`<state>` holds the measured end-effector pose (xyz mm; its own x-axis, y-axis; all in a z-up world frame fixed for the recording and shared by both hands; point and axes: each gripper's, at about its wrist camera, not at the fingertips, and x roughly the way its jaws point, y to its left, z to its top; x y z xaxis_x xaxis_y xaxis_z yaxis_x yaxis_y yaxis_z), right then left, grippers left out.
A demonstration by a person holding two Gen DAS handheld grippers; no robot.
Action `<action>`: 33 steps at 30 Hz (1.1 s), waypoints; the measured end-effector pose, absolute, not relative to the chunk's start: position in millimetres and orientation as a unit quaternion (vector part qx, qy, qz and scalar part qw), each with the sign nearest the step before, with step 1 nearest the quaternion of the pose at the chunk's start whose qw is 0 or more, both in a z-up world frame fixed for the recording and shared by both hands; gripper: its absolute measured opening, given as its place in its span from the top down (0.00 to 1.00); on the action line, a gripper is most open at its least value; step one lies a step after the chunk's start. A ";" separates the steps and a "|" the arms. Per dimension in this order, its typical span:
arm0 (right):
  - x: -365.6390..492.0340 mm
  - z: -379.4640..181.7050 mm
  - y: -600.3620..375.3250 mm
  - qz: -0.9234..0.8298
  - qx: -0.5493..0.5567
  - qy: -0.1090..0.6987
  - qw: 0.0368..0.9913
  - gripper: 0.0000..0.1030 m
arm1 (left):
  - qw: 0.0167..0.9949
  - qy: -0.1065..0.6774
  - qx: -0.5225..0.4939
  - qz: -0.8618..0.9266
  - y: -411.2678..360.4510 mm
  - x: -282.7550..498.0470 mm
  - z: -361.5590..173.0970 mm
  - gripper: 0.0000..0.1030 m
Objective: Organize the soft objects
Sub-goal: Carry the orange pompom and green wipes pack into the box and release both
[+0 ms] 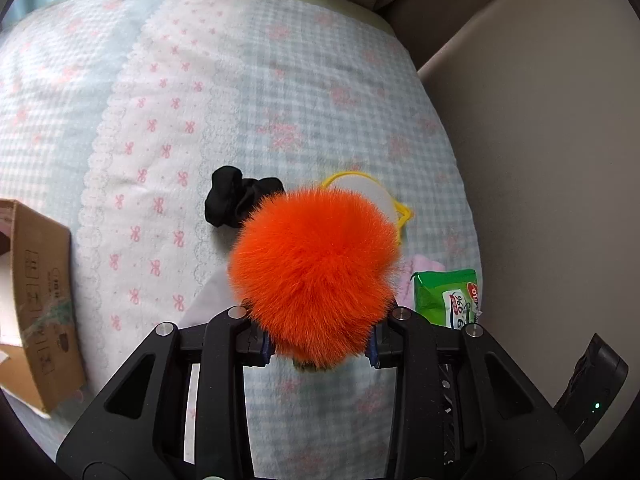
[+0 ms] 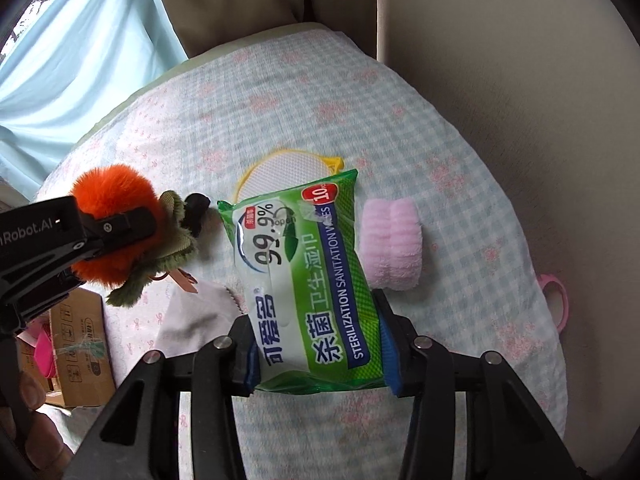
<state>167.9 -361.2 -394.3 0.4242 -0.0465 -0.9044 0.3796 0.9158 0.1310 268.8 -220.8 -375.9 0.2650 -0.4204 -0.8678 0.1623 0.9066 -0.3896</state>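
Observation:
My left gripper (image 1: 318, 350) is shut on an orange fluffy plush (image 1: 314, 270) with green leaves and holds it above the bed; it also shows in the right wrist view (image 2: 116, 220). My right gripper (image 2: 318, 354) is shut on a green pack of sanitation wipes (image 2: 304, 280), lifted over the bed; the pack's end shows in the left wrist view (image 1: 446, 298). A black scrunchie (image 1: 236, 200), a round white mesh pad with a yellow rim (image 2: 284, 170), a pink folded towel (image 2: 392, 246) and a pale cloth (image 2: 192, 320) lie on the bedspread.
A cardboard box (image 1: 38, 300) stands at the left edge of the bed; it also shows in the right wrist view (image 2: 80, 348). A pink ring-shaped object (image 2: 556, 300) hangs at the bed's right edge. A beige wall (image 1: 540, 160) runs along the right.

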 end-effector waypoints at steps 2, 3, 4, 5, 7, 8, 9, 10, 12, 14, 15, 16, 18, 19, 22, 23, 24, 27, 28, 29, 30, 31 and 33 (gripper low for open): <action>162.5 -370.1 -359.0 -0.124 0.156 0.515 0.834 0.59 | 0.794 0.567 -0.111 -0.186 -215.6 262.3 -351.7 0.72; 161.3 -357.4 -357.3 -0.121 0.153 0.511 0.837 0.59 | 0.798 0.562 -0.110 -0.187 -213.2 258.7 -339.2 0.72; 159.8 -343.8 -355.4 -0.118 0.149 0.507 0.841 0.59 | 0.803 0.556 -0.109 -0.187 -207.7 254.0 -325.7 0.72; 157.1 -330.0 -353.4 -0.115 0.144 0.502 0.845 0.59 | 0.807 0.550 -0.107 -0.187 -202.2 249.8 -312.7 0.71; 153.9 -303.2 -347.8 -0.106 0.135 0.492 0.853 0.58 | 0.817 0.538 -0.102 -0.183 -190.8 241.5 -288.0 0.72; 152.3 -290.4 -344.4 -0.101 0.129 0.488 0.858 0.58 | 0.820 0.533 -0.101 -0.180 -184.4 237.7 -277.9 0.71; 153.0 -278.6 -340.1 -0.095 0.125 0.483 0.862 0.59 | 0.824 0.528 -0.100 -0.177 -177.3 233.7 -268.1 0.71; 152.7 -266.4 -335.7 -0.089 0.120 0.477 0.866 0.59 | 0.828 0.523 -0.100 -0.173 -169.6 229.4 -258.2 0.71; 151.4 -244.5 -325.0 -0.079 0.109 0.466 0.874 0.59 | 0.835 0.515 -0.099 -0.167 -155.3 222.8 -242.4 0.71; 150.7 -225.1 -313.5 -0.072 0.102 0.455 0.881 0.59 | 0.839 0.510 -0.103 -0.161 -139.3 216.3 -229.3 0.71; 150.0 -216.5 -307.4 -0.069 0.101 0.452 0.884 0.58 | 0.841 0.507 -0.105 -0.159 -130.7 213.3 -223.6 0.71; 149.6 -208.3 -300.7 -0.065 0.099 0.448 0.886 0.58 | 0.842 0.504 -0.107 -0.158 -122.0 210.8 -218.6 0.71; 149.5 -193.7 -285.4 -0.056 0.093 0.441 0.891 0.59 | 0.846 0.498 -0.110 -0.156 -103.8 205.2 -209.1 0.71; 149.7 -187.5 -276.4 -0.051 0.089 0.438 0.893 0.58 | 0.848 0.495 -0.110 -0.156 -93.6 202.9 -204.9 0.71; 149.9 -171.2 -245.6 -0.038 0.075 0.430 0.899 0.59 | 0.856 0.483 -0.106 -0.154 -61.7 193.8 -190.5 0.71; 149.7 -167.0 -234.4 -0.034 0.074 0.428 0.900 0.59 | 0.858 0.479 -0.105 -0.153 -49.8 191.9 -187.0 0.71; 150.4 -164.5 -224.7 -0.030 0.074 0.427 0.901 0.59 | 0.859 0.478 -0.105 -0.152 -36.7 191.6 -182.9 0.71; 151.7 -157.2 -188.6 -0.018 0.080 0.425 0.901 0.59 | 0.857 0.480 -0.113 -0.152 5.2 192.8 -174.7 0.71; 152.6 -155.6 -175.5 -0.017 0.078 0.426 0.901 0.58 | 0.855 0.482 -0.113 -0.153 19.5 194.1 -172.8 0.71; 154.0 -154.2 -161.7 -0.018 0.078 0.428 0.900 0.59 | 0.854 0.484 -0.110 -0.155 33.0 195.5 -171.7 0.71; 156.2 -154.1 -149.9 -0.017 0.082 0.429 0.899 0.59 | 0.853 0.486 -0.106 -0.156 46.6 197.1 -171.0 0.71; 157.9 -154.6 -136.8 -0.014 0.088 0.432 0.897 0.59 | 0.853 0.488 -0.102 -0.157 61.4 198.4 -169.5 0.71; 162.4 -158.0 -110.4 -0.011 0.091 0.440 0.893 0.59 | 0.850 0.494 -0.093 -0.158 88.5 204.1 -171.8 0.71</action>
